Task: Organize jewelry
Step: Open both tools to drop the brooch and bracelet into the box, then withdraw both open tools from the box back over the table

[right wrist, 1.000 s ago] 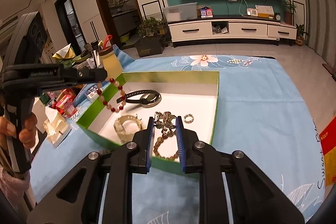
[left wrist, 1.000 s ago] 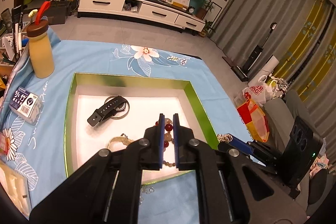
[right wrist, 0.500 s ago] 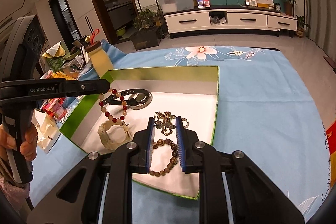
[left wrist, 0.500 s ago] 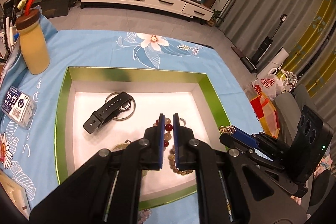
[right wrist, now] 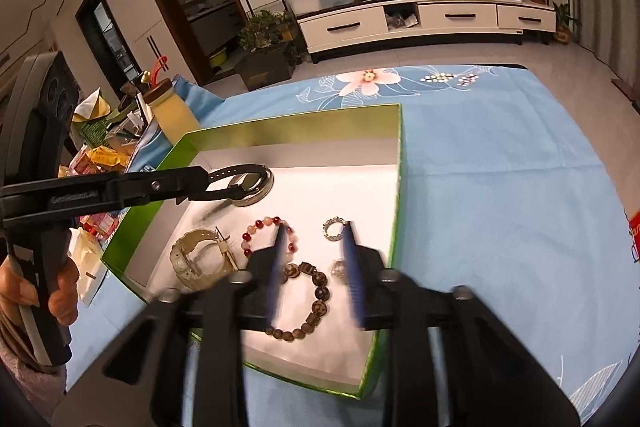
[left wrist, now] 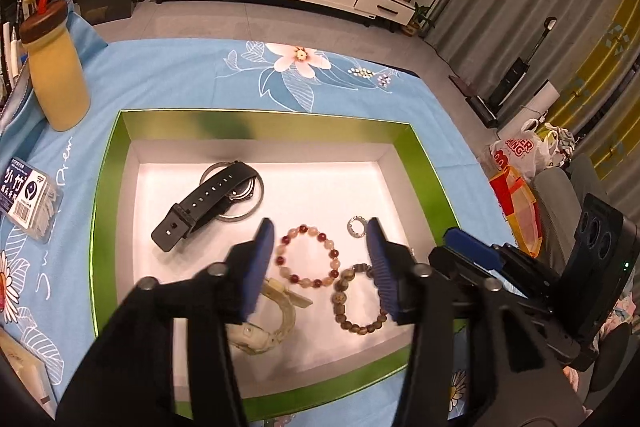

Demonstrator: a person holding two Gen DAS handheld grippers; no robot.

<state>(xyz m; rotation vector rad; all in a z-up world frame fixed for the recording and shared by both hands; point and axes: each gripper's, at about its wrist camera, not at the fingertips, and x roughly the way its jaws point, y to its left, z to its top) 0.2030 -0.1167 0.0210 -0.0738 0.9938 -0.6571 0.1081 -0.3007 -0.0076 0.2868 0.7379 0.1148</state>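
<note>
Left gripper point(left wrist: 320, 267): jaws just opened, now spread and empty, over the red-and-pale bead bracelet point(left wrist: 307, 254), which half a second ago hung pinched between them and now lies flat on the white floor of the green box point(left wrist: 104, 195). Right gripper point(right wrist: 316, 267): jaws likewise just opened, spread and holding nothing; the small metal clasp piece point(right wrist: 339, 269) it carried lies between them, beside the brown bead bracelet point(right wrist: 308, 307). Further out in the box: the little silver ring point(right wrist: 334, 229) near the right wall, the pale watch point(right wrist: 200, 259) towards the near left, and the black watch point(left wrist: 204, 203) across a metal bangle point(left wrist: 256, 195) at the back. The box sits on a blue floral cloth point(left wrist: 180, 83) over the bench. Judged from this layout, both releases are complete and both grippers are free for the next piece.
</note>
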